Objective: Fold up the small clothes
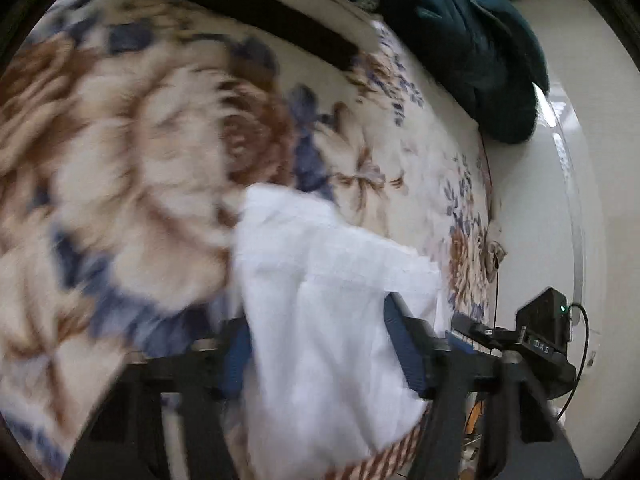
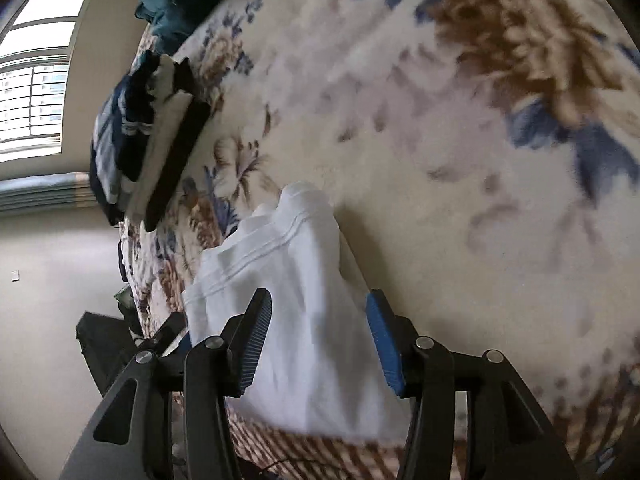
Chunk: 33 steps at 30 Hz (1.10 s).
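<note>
On my left tool (image 1: 320,344) the blue pads sit spread fairly wide with the white garment (image 1: 332,300) bunched between them; the cloth drapes over the gap, and with the motion blur I honestly can't tell whether the pads are pinching it or not. Right tool (image 2: 320,336) is clearer: jaws apart at a medium-wide gap, one blue pad (image 2: 256,340) on each side of the same white garment (image 2: 296,304), and the fabric runs loosely between them without the pads pressing on it. The garment lies in a rumpled heap on the floral blanket (image 2: 420,128) right at the bed's near edge, where a brown striped border (image 2: 304,452) shows under it; stitched hem lines run across the top fold. Further out along the far side of the bed there's a pile of dark blue and white clothes (image 2: 116,140) next to a flat dark-and-white folded piece (image 2: 172,156), and a teal bundle (image 1: 472,40) at the bed's far corner. A window (image 2: 36,76) is off past the end.
</note>
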Each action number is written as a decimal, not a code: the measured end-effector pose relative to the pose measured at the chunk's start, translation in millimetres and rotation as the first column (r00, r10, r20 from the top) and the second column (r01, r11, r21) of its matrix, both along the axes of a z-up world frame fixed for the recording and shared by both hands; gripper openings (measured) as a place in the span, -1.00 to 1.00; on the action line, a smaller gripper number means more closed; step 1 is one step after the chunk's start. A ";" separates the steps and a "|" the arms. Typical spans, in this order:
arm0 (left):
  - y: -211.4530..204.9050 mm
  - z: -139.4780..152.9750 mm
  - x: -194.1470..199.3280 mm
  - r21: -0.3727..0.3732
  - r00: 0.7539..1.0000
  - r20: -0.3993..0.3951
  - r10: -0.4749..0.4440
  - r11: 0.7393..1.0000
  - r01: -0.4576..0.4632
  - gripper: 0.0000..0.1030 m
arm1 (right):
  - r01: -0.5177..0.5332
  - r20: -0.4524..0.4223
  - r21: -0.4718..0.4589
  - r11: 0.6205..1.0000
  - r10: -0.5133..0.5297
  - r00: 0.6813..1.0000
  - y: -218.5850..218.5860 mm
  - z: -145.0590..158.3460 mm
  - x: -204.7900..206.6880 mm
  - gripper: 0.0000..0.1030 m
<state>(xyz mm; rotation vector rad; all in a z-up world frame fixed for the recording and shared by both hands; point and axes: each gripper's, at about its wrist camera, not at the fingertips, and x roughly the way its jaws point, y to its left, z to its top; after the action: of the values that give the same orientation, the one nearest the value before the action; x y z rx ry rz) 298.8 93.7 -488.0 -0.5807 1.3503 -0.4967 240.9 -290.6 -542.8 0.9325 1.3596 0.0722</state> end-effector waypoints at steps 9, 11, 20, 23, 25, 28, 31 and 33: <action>-1.0 0.6 49.5 0.036 0.997 -0.031 -0.065 0.997 0.066 -0.88 | 0.070 -0.010 -0.069 0.995 -0.071 0.997 -17.1 5.4 18.1 -0.96; 13.1 6.6 37.6 0.019 0.998 -0.051 -0.044 0.999 0.045 -0.44 | 0.056 -0.044 -0.020 0.998 -0.057 0.997 -19.2 3.9 13.6 -0.92; 11.2 4.6 -83.5 0.083 0.997 -0.067 -0.043 0.995 0.049 0.07 | -0.153 -0.084 -0.004 0.988 0.152 0.985 -1.7 13.1 -52.2 -0.15; -6.4 -1.3 -96.1 0.114 0.997 -0.012 -0.079 0.990 0.080 -0.70 | -0.252 -0.115 0.009 0.968 0.251 0.961 15.7 -2.1 -64.6 -0.15; -13.2 2.1 -98.0 0.141 0.994 0.028 -0.101 0.985 0.096 -0.74 | -0.296 -0.097 -0.024 0.955 0.292 0.952 24.8 -4.8 -67.0 -0.37; -9.4 13.1 -95.9 0.144 0.989 0.062 -0.136 0.982 0.126 -0.78 | -0.301 -0.080 -0.068 0.951 0.295 0.952 26.2 1.6 -65.9 -0.87; -8.2 19.8 -91.5 0.174 0.976 0.075 -0.206 0.966 0.191 -0.78 | -0.277 -0.067 -0.099 0.956 0.271 0.960 20.2 11.9 -65.3 -0.90; -5.4 16.6 -87.6 0.160 0.970 0.053 -0.237 0.961 0.226 -0.78 | -0.295 -0.076 -0.114 0.949 0.287 0.955 22.0 13.9 -64.0 -0.91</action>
<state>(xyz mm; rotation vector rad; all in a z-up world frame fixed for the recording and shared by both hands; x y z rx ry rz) 211.2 88.3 -471.3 -0.2765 1.3806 -0.5919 176.9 -268.6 -528.9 0.6282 1.5313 0.1844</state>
